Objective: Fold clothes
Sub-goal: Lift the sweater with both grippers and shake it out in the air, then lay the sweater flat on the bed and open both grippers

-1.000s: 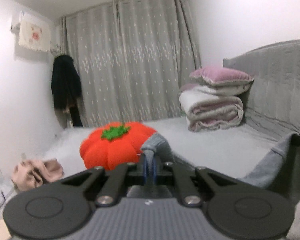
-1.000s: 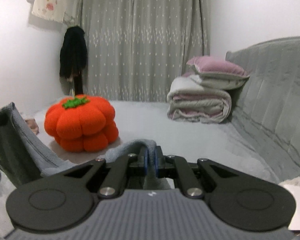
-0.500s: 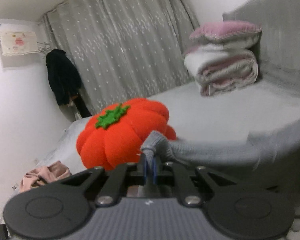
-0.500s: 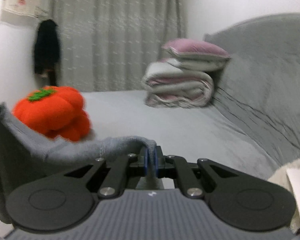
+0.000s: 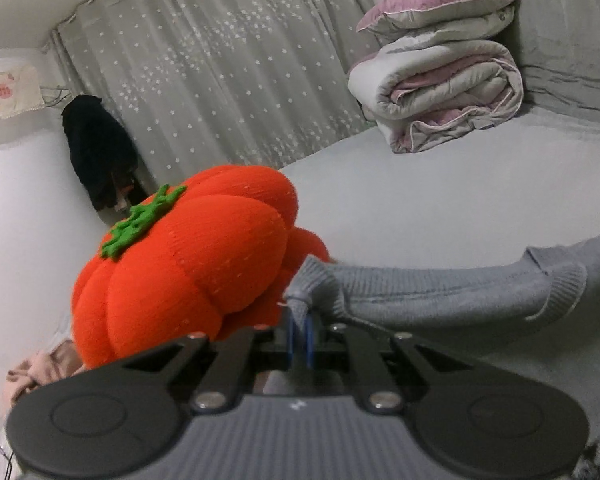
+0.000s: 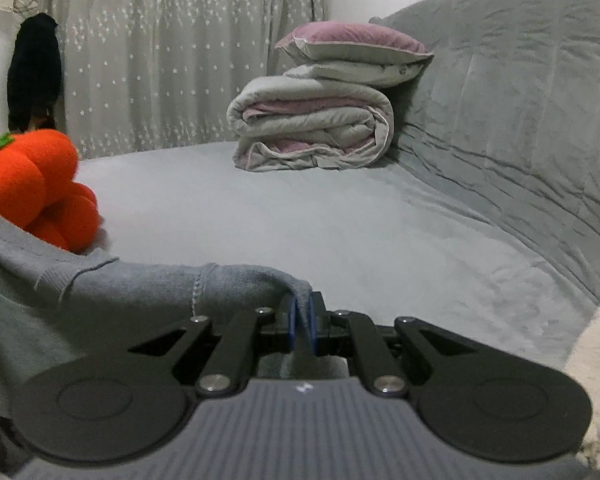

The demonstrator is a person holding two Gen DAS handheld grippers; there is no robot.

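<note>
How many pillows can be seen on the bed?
1: a purple pillow lies on top of the folded quilt at the far end of the bed, by the headboard. Others may be hidden.

No readable text anywhere; the cloth [image 5: 8, 90] on the far left wall bears only a blurred pink print.

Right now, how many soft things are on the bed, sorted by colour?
Orange: 1, the pumpkin cushion
Grey: 1, the sweater pinched by both sets of fingers
Purple and white: 2, the pillow on the folded quilt
Pink: 1, a crumpled cloth
Total: 5
</note>
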